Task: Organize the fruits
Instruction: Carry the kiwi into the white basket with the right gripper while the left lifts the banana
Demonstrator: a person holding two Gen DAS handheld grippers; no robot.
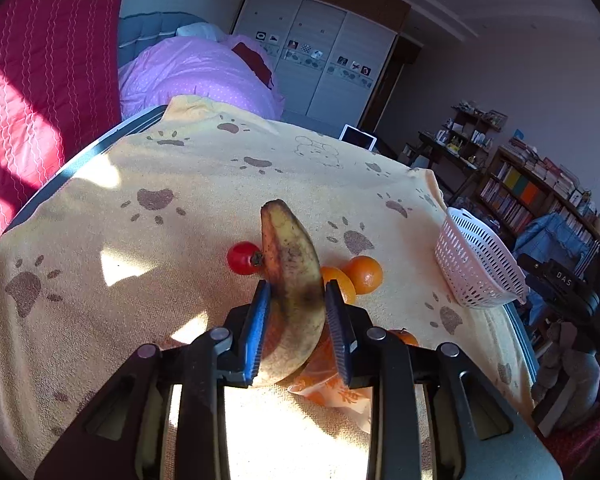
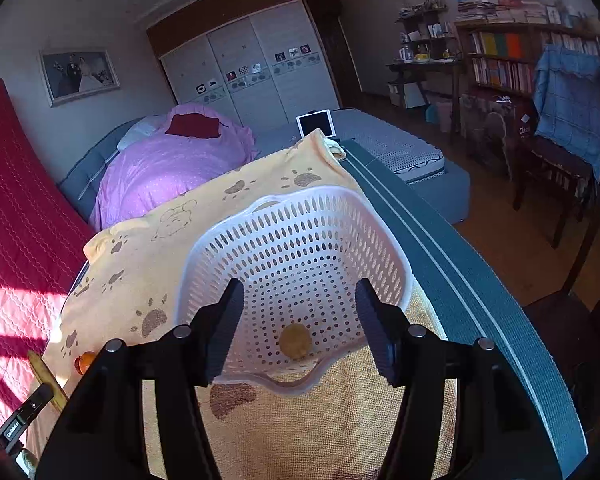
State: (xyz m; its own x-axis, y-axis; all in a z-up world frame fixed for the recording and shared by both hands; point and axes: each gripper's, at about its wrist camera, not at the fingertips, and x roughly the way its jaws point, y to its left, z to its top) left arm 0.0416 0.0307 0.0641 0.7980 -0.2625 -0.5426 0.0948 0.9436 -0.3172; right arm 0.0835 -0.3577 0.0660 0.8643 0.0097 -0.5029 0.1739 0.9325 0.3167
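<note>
Left wrist: my left gripper (image 1: 296, 312) pinching spotty yellow banana (image 1: 290, 280) mid-length, lifted over paw-print cloth (image 1: 140, 240); I judge carry to white perforated plastic basket (image 2: 300, 256) next. Right gripper (image 2: 300, 328) fingers spread, empty, framing basket rim.

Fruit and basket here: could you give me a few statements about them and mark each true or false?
1. The left gripper holds a banana. True.
2. The right gripper holds an orange. False: it is open and holds nothing.
3. The white basket is full of fruit. False: only one small round fruit lies inside.
4. A tomato lies on the yellow cloth. True.
</note>
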